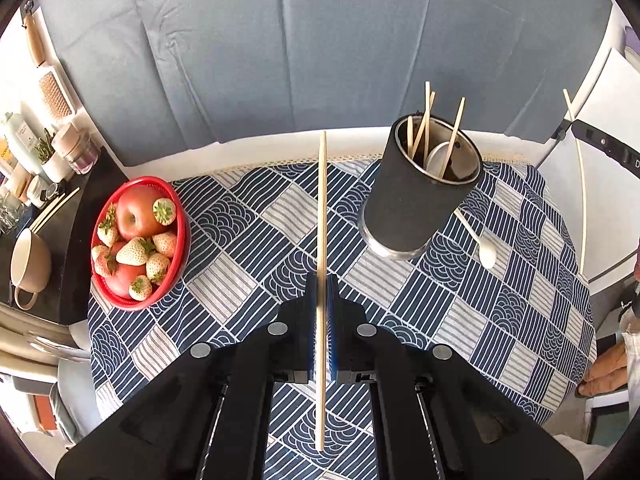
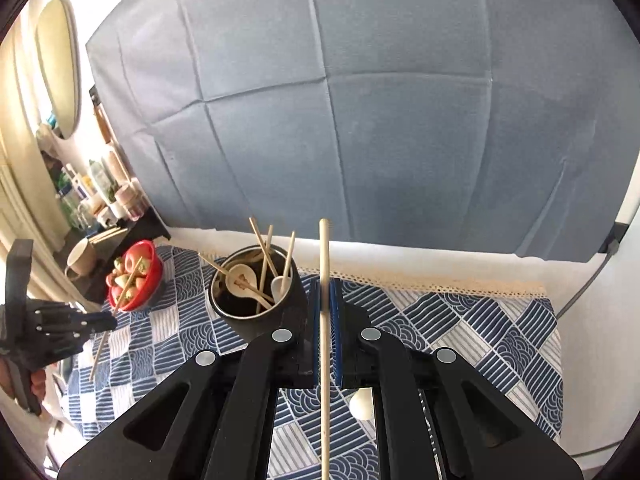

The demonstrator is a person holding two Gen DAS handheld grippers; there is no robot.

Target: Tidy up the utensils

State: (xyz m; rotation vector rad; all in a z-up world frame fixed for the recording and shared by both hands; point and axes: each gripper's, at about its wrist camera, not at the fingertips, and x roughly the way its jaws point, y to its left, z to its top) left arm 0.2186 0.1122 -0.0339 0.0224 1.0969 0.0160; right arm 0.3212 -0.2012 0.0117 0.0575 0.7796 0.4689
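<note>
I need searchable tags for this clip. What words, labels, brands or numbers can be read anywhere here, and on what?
None can be read.
The pale bottle on the side shelf carries dark print: too small and blurred.
The right gripper shows one white mark at the frame edge: cut off, unreadable.

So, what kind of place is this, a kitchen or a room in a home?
Probably a room in a home, not clearly a kitchen: a small table with a patterned tablecloth, a red bowl of fruit, and a side shelf crowded with bottles and jars.
</note>
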